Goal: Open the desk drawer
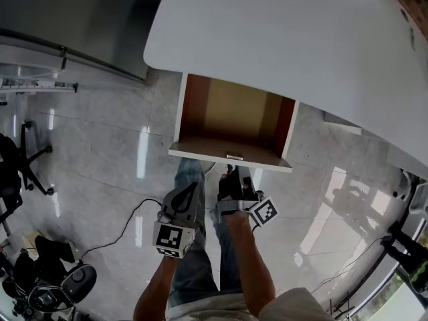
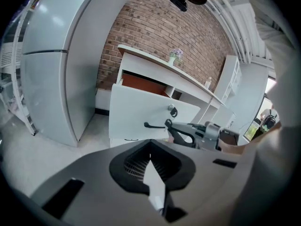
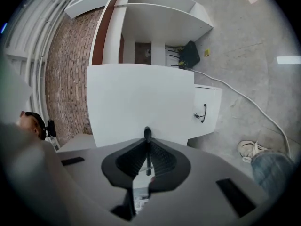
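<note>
Beneath the white counter [image 1: 281, 39] the desk drawer [image 1: 200, 154] stands pulled well out toward the person, its brown inside open to the head view and seemingly bare. Along the middle of its white front runs a thin handle [image 1: 234, 157], long axis level and parallel to the front edge. The right tongs [image 1: 234, 178] lie straight ahead of that handle and on it: in the right gripper view they [image 3: 147, 147] are clenched round the dark bar of the handle [image 3: 147, 138], with the drawer front [image 3: 141, 98] filling the space just beyond. The left tongs [image 1: 188, 194] hang beside the right ones, a little farther back from the drawer and off to its left corner; in the left gripper view they [image 2: 150, 147] are closed on nothing, and look across at the right tongs [image 2: 171, 126] gripping the handle [image 2: 153, 125]. So the right hand is the nearer one and the only one engaged. Any further travel would be a straight pull toward the person's body, square to the handle's length and in line with the drawer's slide; a sideways drag would likely bind it. Judging by how much of the inside shows, the opening looks largely done, and letting go may be all that remains. A tall grey cabinet [image 2: 51, 69] stands to the left of the desk
</note>
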Available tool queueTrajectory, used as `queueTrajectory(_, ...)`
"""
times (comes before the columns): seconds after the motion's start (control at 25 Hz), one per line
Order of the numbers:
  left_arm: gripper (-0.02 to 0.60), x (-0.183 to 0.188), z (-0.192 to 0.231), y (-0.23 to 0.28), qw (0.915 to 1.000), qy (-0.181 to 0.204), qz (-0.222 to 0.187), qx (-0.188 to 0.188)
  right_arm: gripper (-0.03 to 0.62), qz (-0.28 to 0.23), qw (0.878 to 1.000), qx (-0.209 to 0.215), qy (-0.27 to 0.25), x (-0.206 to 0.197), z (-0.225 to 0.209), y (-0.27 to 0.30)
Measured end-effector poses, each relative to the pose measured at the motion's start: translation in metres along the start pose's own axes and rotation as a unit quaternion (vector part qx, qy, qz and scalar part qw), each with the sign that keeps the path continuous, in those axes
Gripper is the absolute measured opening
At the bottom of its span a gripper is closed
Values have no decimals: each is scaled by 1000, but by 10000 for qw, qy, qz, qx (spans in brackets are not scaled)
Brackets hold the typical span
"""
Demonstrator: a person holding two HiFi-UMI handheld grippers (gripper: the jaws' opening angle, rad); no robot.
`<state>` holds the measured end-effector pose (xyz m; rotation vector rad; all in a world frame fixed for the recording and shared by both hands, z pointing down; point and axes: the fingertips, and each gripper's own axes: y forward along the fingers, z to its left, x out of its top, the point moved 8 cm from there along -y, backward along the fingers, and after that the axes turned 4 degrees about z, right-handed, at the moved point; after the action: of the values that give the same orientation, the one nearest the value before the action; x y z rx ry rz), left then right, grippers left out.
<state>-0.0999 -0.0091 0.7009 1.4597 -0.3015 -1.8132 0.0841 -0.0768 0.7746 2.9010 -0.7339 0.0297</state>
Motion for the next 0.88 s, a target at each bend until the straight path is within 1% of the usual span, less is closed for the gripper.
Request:
queueTrajectory(0.16, 12, -2, 1, -4, 10000, 2, 17, 15, 35, 113, 9998, -160, 59, -10, -16, -24)
queueTrajectory(0.32, 12, -4, 3, -6, 10000, -36, 35, 51, 35, 231, 9996, -143, 103, -18, -24, -29)
queueTrajectory(0.48, 12, -8, 0, -6, 10000, -48, 64, 15, 35, 150, 9998, -75, 97, -19, -26, -30)
queueTrajectory(0.68, 12, -5, -1, -7, 10000, -7, 41, -26, 35, 174, 9998, -116, 42, -22, -27, -29)
queueTrajectory(0.8, 12, -2, -2, -7, 10000, 68, 30, -59, 37, 94, 9997, -112, 205, -21, -31, -32)
queueTrajectory(0.88, 12, 1, 0, -7, 9999, 103, 29, -78, 191, -23, 9990, -133, 433, -22, -35, -37)
